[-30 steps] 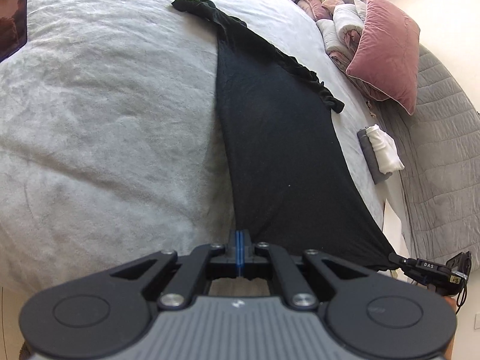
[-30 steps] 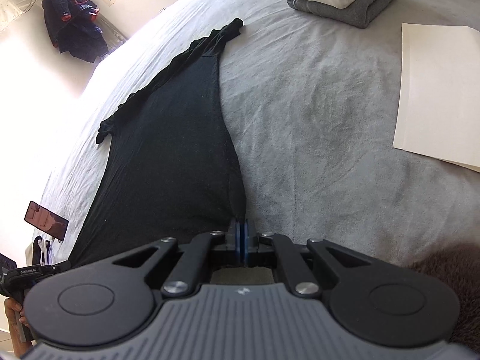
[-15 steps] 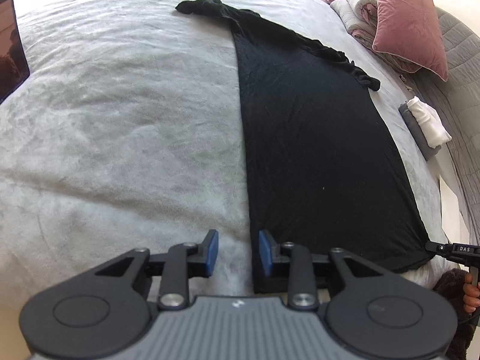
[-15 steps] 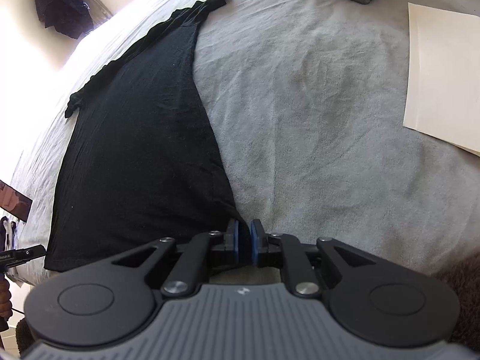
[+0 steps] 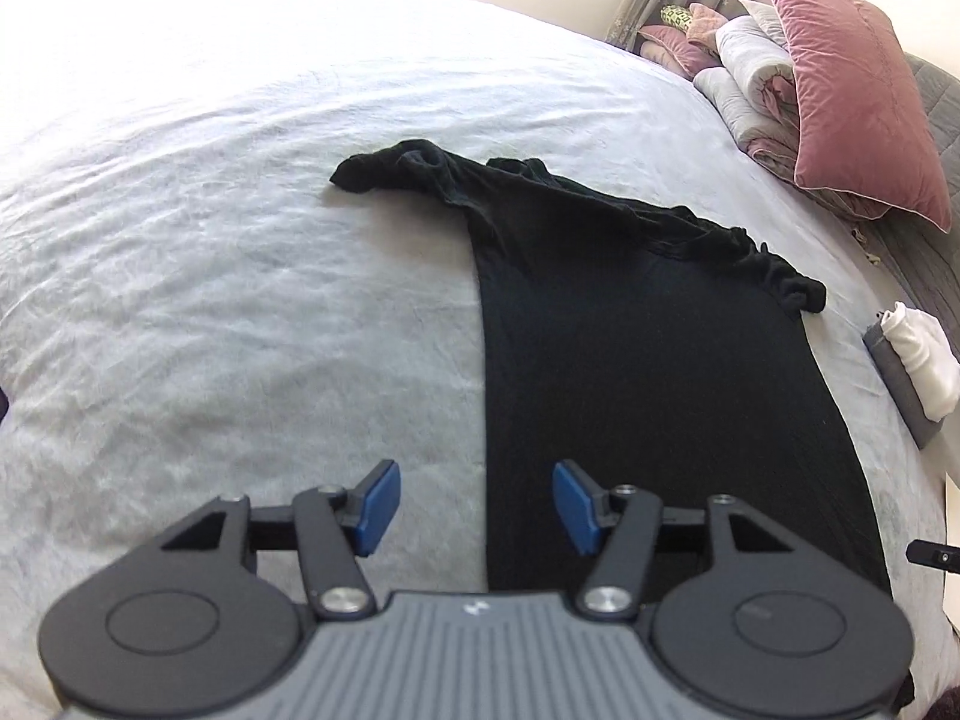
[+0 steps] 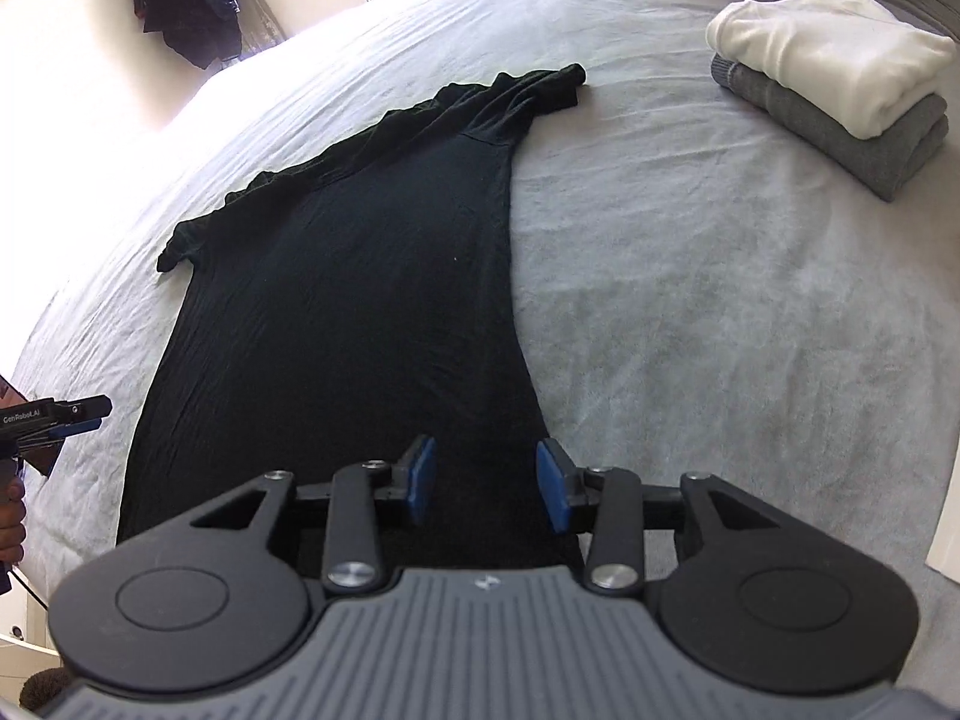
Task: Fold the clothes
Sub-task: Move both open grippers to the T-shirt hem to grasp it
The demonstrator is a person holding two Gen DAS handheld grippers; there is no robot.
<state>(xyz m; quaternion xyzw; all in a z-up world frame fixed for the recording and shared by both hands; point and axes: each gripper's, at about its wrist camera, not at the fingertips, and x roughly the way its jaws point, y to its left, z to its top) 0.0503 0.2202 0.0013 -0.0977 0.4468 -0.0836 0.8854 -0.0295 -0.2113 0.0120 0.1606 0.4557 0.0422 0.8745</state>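
A black garment (image 5: 648, 372) lies spread flat on the pale grey bed cover (image 5: 240, 300), its sleeves bunched at the far end. In the right wrist view the same garment (image 6: 360, 312) runs away from me. My left gripper (image 5: 477, 504) is open and empty, raised over the garment's near left edge. My right gripper (image 6: 485, 483) is open and empty, over the garment's near right edge. The left gripper's fingertip (image 6: 78, 414) shows at the left of the right wrist view.
A folded stack, white on grey clothes (image 6: 834, 114), sits on the bed to the right; it also shows in the left wrist view (image 5: 912, 366). A pink cushion (image 5: 858, 96) and rolled bedding lie at the bed's head. A cream sheet (image 6: 948, 546) lies at the right edge.
Both grippers let go of the garment's bottom hem, opened wide and rose away from it. The garment now lies flat on the bed.
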